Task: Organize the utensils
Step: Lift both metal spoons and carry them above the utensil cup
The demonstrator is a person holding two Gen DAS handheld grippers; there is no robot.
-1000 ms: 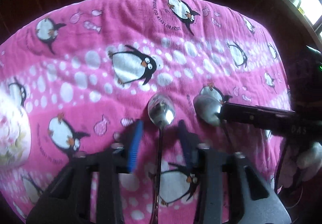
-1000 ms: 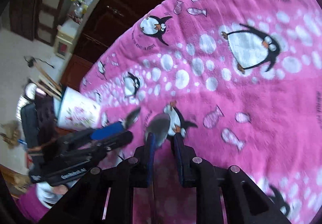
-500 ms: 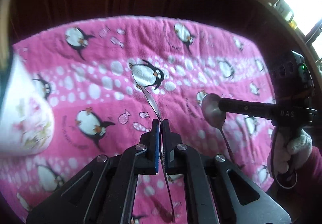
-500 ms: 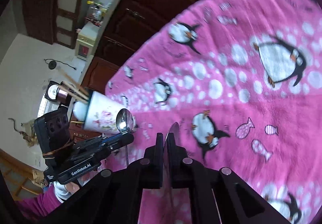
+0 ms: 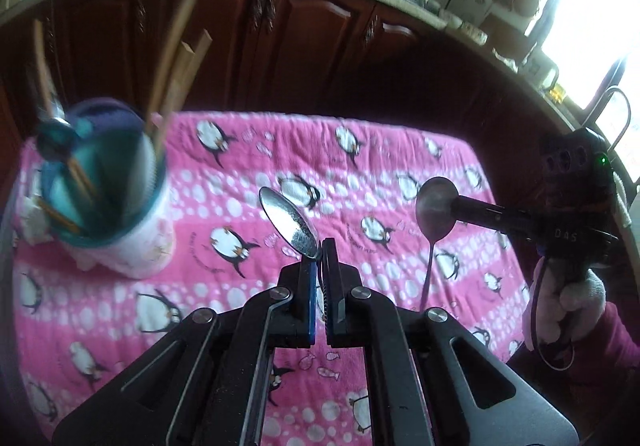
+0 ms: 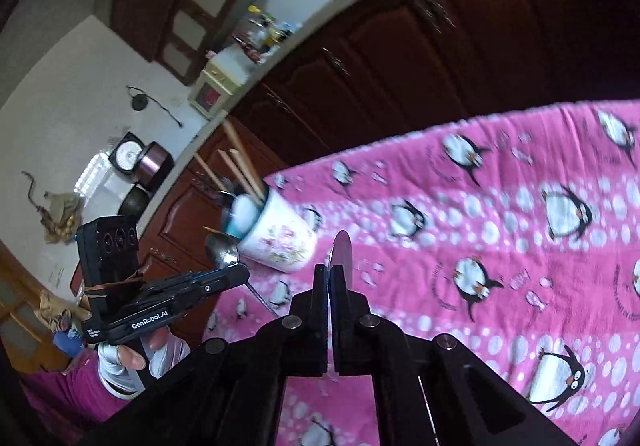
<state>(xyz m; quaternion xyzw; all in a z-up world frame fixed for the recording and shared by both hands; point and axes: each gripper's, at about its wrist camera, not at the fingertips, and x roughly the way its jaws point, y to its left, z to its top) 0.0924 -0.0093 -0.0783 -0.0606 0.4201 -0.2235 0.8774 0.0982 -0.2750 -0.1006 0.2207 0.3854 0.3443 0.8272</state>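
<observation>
My left gripper [image 5: 321, 246] is shut on the neck of a metal spoon [image 5: 289, 221], held above the pink penguin cloth [image 5: 384, 149] with its bowl up and tilted left. My right gripper [image 6: 329, 270] is shut on a second spoon [image 6: 342, 254], seen edge-on. From the left wrist view the right gripper [image 5: 460, 205] holds its spoon [image 5: 435, 211] with the handle hanging down. A white floral cup [image 5: 132, 246] with chopsticks and other utensils stands left on the cloth. In the right wrist view the cup [image 6: 280, 242] sits beyond the left gripper [image 6: 239, 273].
Dark wooden cabinets [image 5: 312, 45] under a cluttered counter run behind the table. Gloved hands [image 5: 568, 306] hold the grippers at the table's near side. Wooden sticks [image 5: 176, 45] rise well above the cup's rim. Bare pink cloth spreads to the right of the cup.
Both grippers closed on the spoons that lay on the cloth and lifted them. Both views rose and tilted up, bringing the cup and cabinets into sight.
</observation>
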